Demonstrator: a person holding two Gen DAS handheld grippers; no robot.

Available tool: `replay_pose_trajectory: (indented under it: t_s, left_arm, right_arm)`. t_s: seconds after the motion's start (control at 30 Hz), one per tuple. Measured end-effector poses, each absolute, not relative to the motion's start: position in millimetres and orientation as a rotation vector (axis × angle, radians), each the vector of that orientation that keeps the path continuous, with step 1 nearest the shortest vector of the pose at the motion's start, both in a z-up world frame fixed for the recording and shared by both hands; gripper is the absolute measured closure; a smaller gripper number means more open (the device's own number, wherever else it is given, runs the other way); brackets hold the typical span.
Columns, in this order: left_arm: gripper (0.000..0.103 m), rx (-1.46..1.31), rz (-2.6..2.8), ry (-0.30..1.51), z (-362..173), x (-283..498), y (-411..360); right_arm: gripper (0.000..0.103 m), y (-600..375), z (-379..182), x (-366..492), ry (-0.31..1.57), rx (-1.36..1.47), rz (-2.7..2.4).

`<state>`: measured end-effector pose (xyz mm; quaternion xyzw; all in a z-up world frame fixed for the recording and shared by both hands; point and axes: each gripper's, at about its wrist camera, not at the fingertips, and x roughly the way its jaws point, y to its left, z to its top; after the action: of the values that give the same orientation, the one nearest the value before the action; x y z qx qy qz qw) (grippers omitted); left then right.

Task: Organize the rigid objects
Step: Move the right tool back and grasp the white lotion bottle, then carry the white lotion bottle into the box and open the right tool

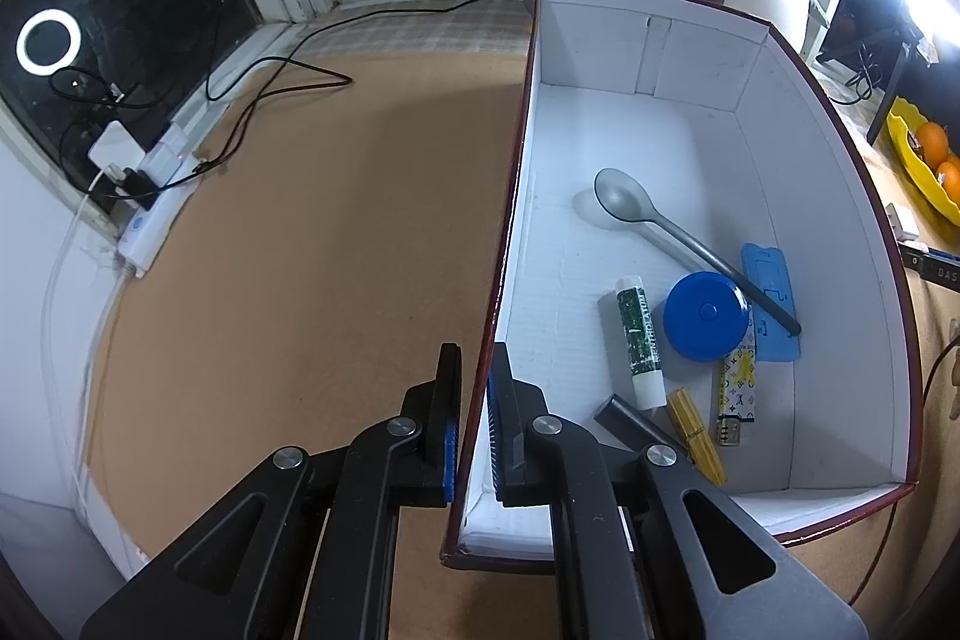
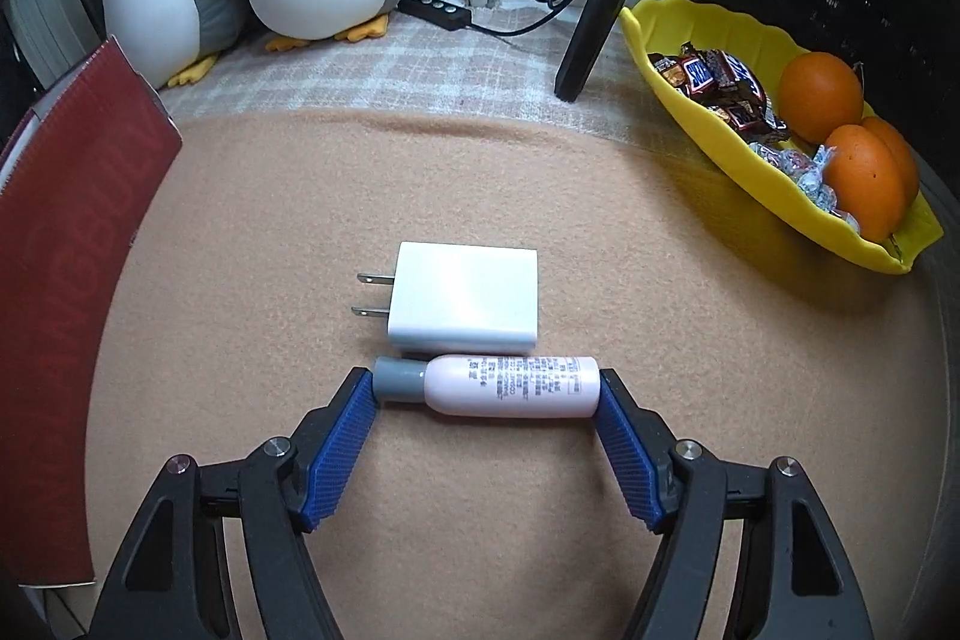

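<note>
Left gripper clamped on the near side wall of the box, one pad outside, one inside. In the box, nearest: dark stick, wooden clothespin, lighter; then lip-balm tube, blue round case, blue flat piece; farthest, grey spoon.

Right gripper spread wide, its pads at either end of the pink bottle lying crosswise on the table; pressing or not, can't tell. White charger just behind the bottle. Beyond, right: yellow tray of oranges and sweets.
</note>
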<state>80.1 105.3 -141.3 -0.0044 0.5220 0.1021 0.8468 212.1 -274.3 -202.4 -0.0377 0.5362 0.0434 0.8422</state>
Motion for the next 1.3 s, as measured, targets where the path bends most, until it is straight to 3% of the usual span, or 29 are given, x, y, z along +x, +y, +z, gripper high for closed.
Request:
replay_pose_trajectory:
  t_s: [0.67,1.3]
  left_arm:
    - [0.096,-0.047,0.19,1.116,-147.0,84.9,112.4]
    - [0.096,-0.049,0.168,1.106,-150.2,86.2,113.4]
  right_arm:
    - [0.035,-277.5,-200.7,200.4,1.135,-0.009,0.119]
    - [0.035,-266.3,-155.6,162.6,1.048,0.025,0.148]
